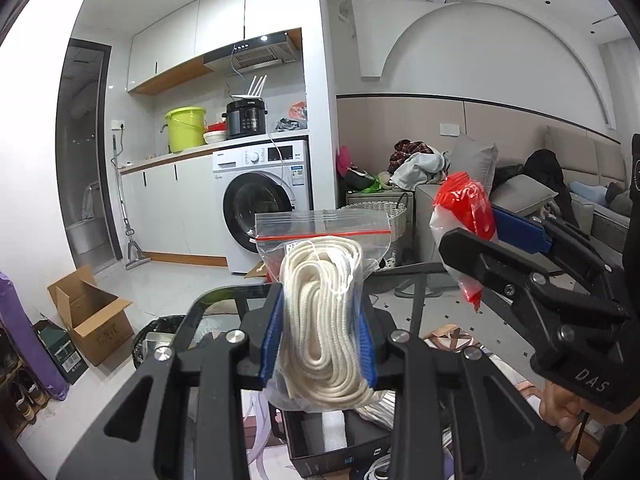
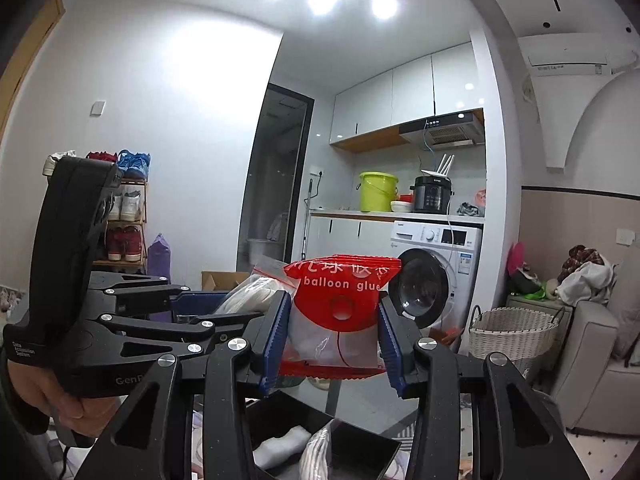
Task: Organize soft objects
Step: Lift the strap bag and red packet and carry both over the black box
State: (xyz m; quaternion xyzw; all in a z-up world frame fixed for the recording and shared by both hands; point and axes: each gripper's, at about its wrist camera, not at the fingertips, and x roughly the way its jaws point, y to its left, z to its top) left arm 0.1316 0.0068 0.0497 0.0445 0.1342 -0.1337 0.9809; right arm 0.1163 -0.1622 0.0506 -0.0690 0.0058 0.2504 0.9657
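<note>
Both hands up in the air here, each with a catch: the left gripper (image 1: 320,344) has its jaws closed down narrow on a clear zip bag of white rope (image 1: 320,320), blue pads pressing the coil from both sides, the bag's red zip strip standing upright above the jaw tips. The right gripper (image 2: 332,336) has its jaws set a little wider and clamped on a red-and-clear balloon glue packet (image 2: 340,312), the packet upright between the pads with its printed face toward the camera. From the left wrist view, the right gripper (image 1: 500,240) comes in from the right of the jaws, its packet (image 1: 464,216) seen edge-on and held apart from the rope bag with open air between them. Only this view shows the sofa (image 1: 580,208) piled with clothes beyond the right gripper, and the open cardboard box (image 1: 92,312) on the floor down to the left. The right wrist view turns it around: the left gripper (image 2: 240,312) sits just left of the jaws, a hand (image 2: 52,392) wrapped on its handle, the rope bag (image 2: 256,288) peeking out behind the packet's left edge. Only here do the shoe rack (image 2: 128,216) far left and the full white woven basket (image 2: 516,332) to the right appear. Below both pairs of jaws lies an open black box (image 2: 372,444) with soft white items inside. Ahead of both, the washing machine (image 1: 264,204) stands well apart, plenty of clear room in front.
</note>
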